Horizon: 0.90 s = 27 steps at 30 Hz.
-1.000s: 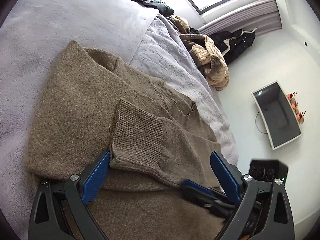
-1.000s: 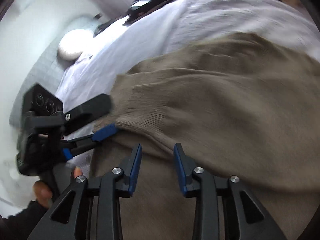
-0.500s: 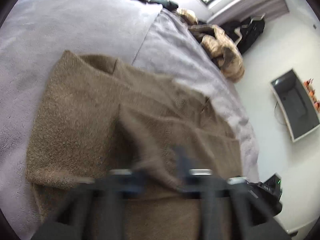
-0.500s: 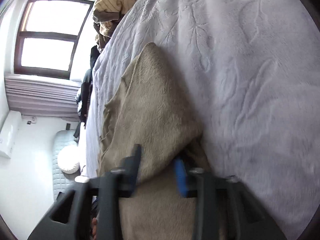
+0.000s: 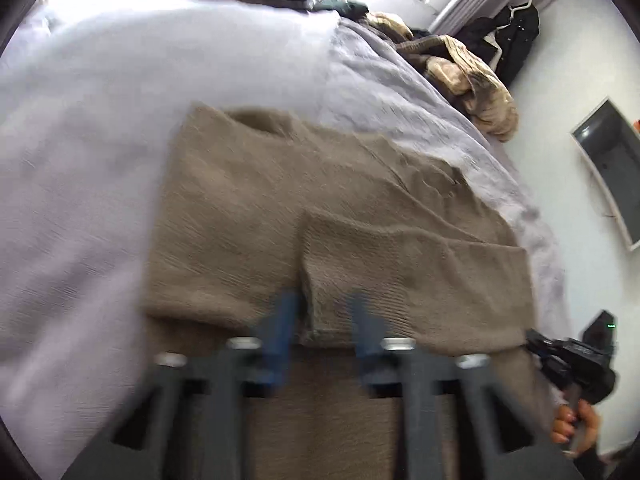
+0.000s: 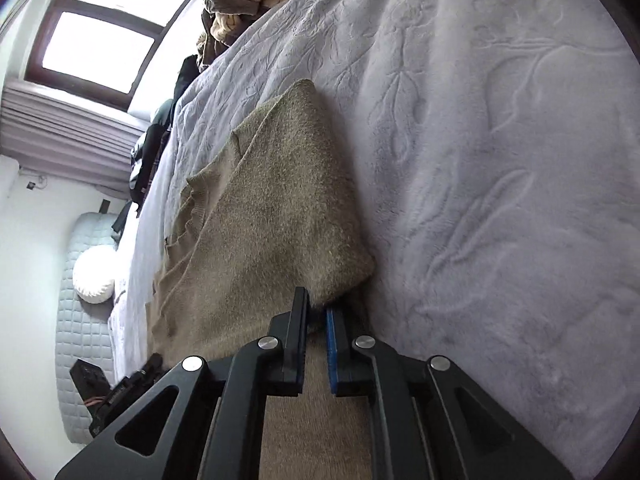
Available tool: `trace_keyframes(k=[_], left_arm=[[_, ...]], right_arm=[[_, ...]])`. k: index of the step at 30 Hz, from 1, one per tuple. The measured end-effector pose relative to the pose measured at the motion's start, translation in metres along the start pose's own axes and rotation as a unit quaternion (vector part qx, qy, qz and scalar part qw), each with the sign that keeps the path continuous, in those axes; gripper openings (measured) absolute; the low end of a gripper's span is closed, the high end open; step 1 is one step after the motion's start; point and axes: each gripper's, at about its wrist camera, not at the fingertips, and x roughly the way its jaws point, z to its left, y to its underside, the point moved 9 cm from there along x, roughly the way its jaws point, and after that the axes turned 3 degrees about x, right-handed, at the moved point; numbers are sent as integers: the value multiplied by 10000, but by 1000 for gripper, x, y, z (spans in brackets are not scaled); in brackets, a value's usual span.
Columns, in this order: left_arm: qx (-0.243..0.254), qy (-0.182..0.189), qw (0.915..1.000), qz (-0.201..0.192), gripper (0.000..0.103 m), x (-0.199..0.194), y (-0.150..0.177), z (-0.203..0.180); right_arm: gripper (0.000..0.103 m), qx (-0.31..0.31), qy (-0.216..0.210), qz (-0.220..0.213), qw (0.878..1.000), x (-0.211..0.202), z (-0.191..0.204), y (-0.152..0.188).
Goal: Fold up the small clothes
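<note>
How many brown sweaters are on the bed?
1. The brown sweater lies partly folded on the pale bedspread. Others could hide in the clothes heap at the far edge.

Lilac blanket [image 6: 500,160], window [image 6: 96,40], monitor [image 5: 612,168]

You see a fuzzy, matt knit sweater [image 6: 276,220] with ribbed cuffs. It lies on a plush, embossed bedspread [image 6: 500,160]. Your gripper fingers [image 6: 298,344] look like matt black plastic.
</note>
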Motion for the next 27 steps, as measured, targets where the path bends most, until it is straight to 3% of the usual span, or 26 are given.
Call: trace_keyframes(k=[2, 5, 8, 12, 15, 16, 19, 23, 27], left_arm=[[160, -193, 9991, -331, 96, -17, -7, 1], [375, -288, 9979, -439, 96, -27, -14, -2], [476, -400, 9972, -417, 96, -23, -19, -7], [741, -1099, 9907, -316, 96, -2, -22, -2], [1002, -1879, 9770, -49, 96, 17, -13, 19], [962, -1914, 9768, 45, 96, 20, -9, 26], [433, -1478, 9880, 130, 96, 14, -3, 42], [369, -1648, 9855, 163, 96, 0, -2, 54], [467, -1563, 9865, 145, 96, -10, 5, 49]], right_arm=[[12, -168, 116, -98, 9997, -12, -1, 1], [25, -286, 290, -372, 9985, -27, -4, -6], [25, -188, 277, -500, 9982, -31, -6, -17], [25, -656, 646, -461, 9947, -20, 6, -17], [25, -1050, 1302, -307, 9854, -2, -1, -12], [25, -1094, 1318, -338, 9846, -2, -2, -11], [27, -1151, 1342, -372, 9835, -8, -2, -9], [29, -1148, 1409, -330, 9828, -19, -1, -2], [29, -1133, 1388, -341, 9832, -29, 0, 8]])
